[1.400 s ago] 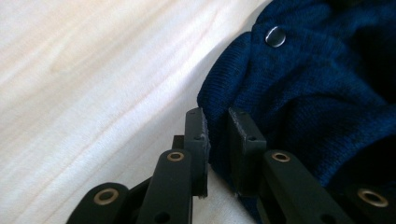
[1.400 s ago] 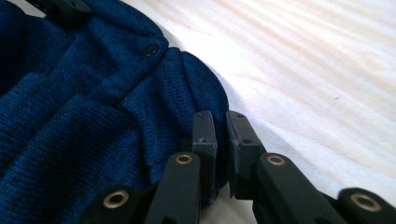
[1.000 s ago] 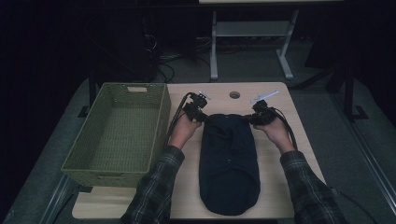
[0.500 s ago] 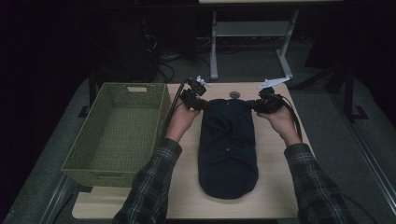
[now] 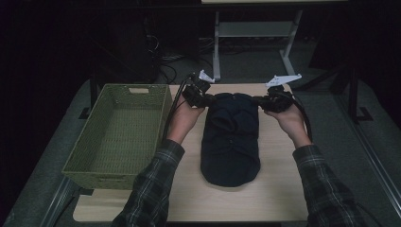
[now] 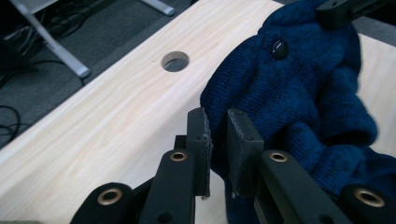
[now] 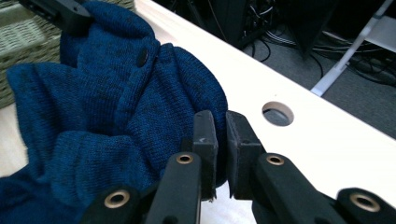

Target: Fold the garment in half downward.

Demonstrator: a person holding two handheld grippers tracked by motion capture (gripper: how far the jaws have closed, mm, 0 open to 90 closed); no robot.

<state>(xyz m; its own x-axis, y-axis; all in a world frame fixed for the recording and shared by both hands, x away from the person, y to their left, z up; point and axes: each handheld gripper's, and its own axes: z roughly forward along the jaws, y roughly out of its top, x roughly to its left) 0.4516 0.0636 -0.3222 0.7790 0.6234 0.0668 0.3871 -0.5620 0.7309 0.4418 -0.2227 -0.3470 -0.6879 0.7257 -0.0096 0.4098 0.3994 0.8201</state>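
A dark blue knit sweater [image 5: 231,142] with black buttons [image 6: 279,49] lies lengthwise in the middle of the wooden table [image 5: 283,189]. My left gripper [image 5: 208,99] is shut on the sweater's far left corner, and the knit [image 6: 299,93] is pinched between its pads [image 6: 198,135]. At the far right corner my right gripper [image 5: 257,100] is shut on the fabric [image 7: 116,93] in the same way. Each gripper view has the other gripper's jaw at its top edge. The far end of the sweater is bunched between the two grippers.
A green woven basket [image 5: 123,132] stands empty on the left of the table, close to my left forearm. A round hole [image 7: 278,113] in the tabletop lies just beyond the sweater's far end. White desk legs and cables sit on the floor behind the table.
Both grippers have moved away from the person toward the table's far edge, dragging the sweater's far end with them. The garment now covers the hole in the high view.
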